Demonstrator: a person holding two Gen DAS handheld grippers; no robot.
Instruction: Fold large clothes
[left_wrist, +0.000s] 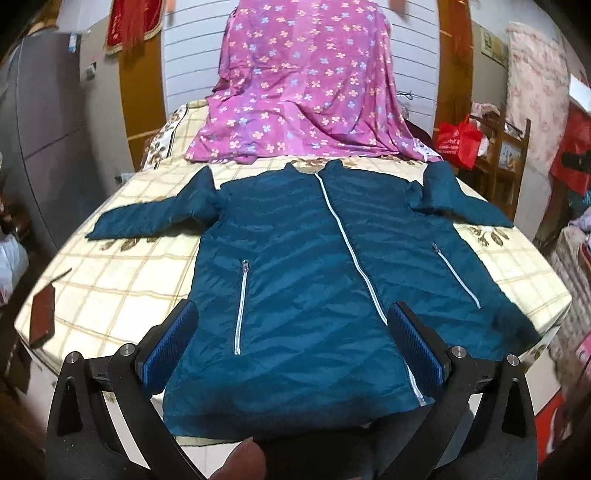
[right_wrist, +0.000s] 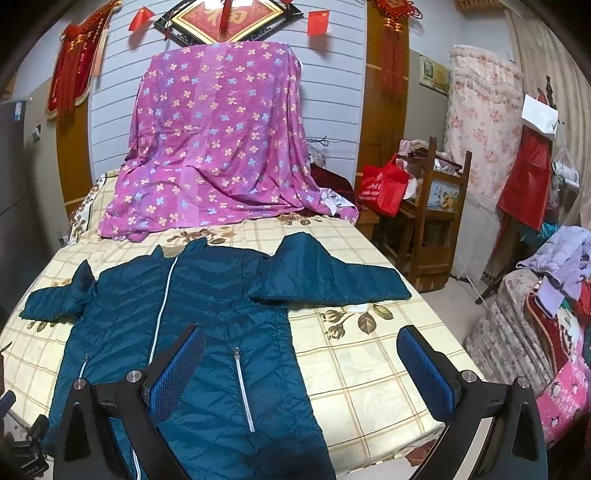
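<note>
A dark teal quilted jacket (left_wrist: 295, 266) lies flat and zipped, front up, on the bed, sleeves spread to both sides, collar at the far end. It also shows in the right wrist view (right_wrist: 207, 317). My left gripper (left_wrist: 293, 314) is open and empty, hovering above the jacket's lower front near the hem. My right gripper (right_wrist: 301, 339) is open and empty, above the jacket's right side edge and the bare bedsheet (right_wrist: 369, 369). The right sleeve (right_wrist: 332, 277) lies beyond it.
A purple flowered sheet (left_wrist: 303, 85) drapes a tall pile at the bed's far end. A dark flat object (left_wrist: 42, 317) lies at the bed's left edge. A wooden stand with a red bag (right_wrist: 384, 188) and cluttered furniture (right_wrist: 546, 332) stand right of the bed.
</note>
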